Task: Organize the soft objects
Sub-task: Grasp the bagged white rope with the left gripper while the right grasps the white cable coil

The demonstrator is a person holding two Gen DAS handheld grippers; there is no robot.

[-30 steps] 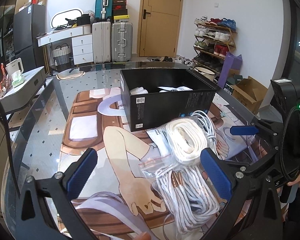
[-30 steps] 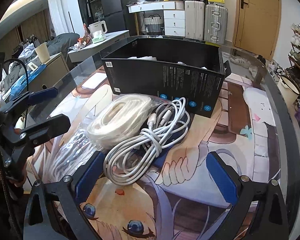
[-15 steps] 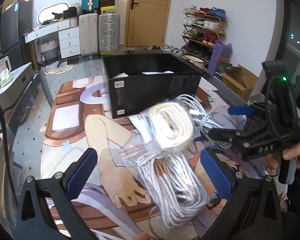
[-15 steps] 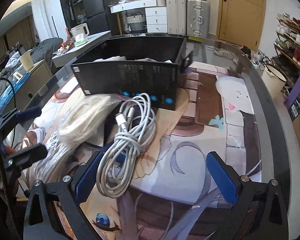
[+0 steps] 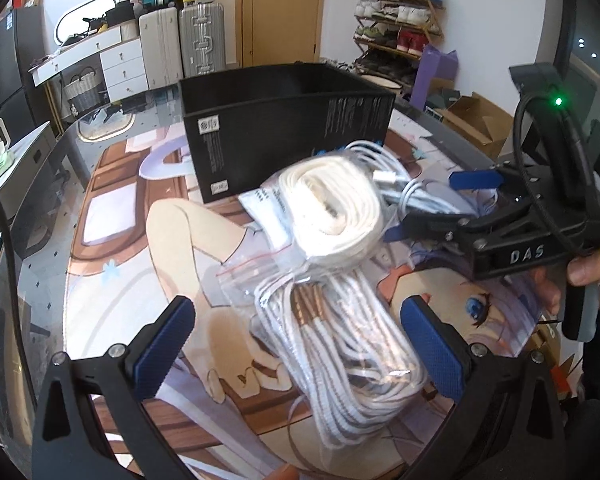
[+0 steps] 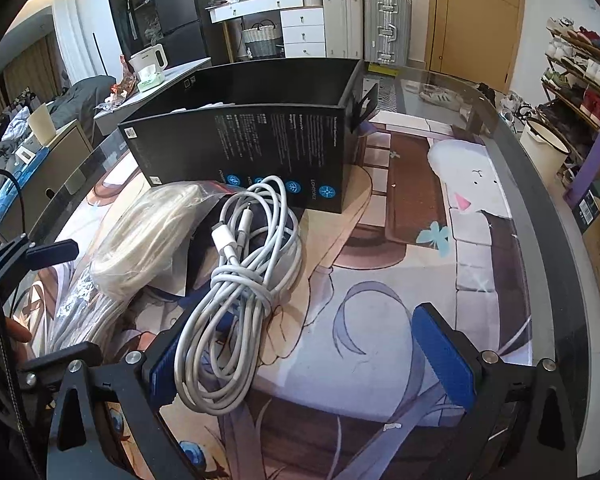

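The black box (image 5: 288, 120) stands open-topped on the glass surface (image 6: 548, 240), over a printed mat (image 6: 420, 280). In front of the box lie three soft bundles, packed close: a bagged white coil (image 5: 328, 204) just before the box's near wall, a bagged bundle of thin white cords (image 5: 340, 344) nearer the camera and touching the coil, and a loose grey charging cable (image 6: 240, 280) to the coil's right.

The left gripper (image 5: 300, 344) has its jaws wide, the cord bundle lying between them. The right gripper (image 6: 308, 356) is also wide apart; the cable drapes across its left finger (image 6: 162, 376), with bare mat between the jaws. To the right of the box, the mat is bare out to the surface's curved rim.
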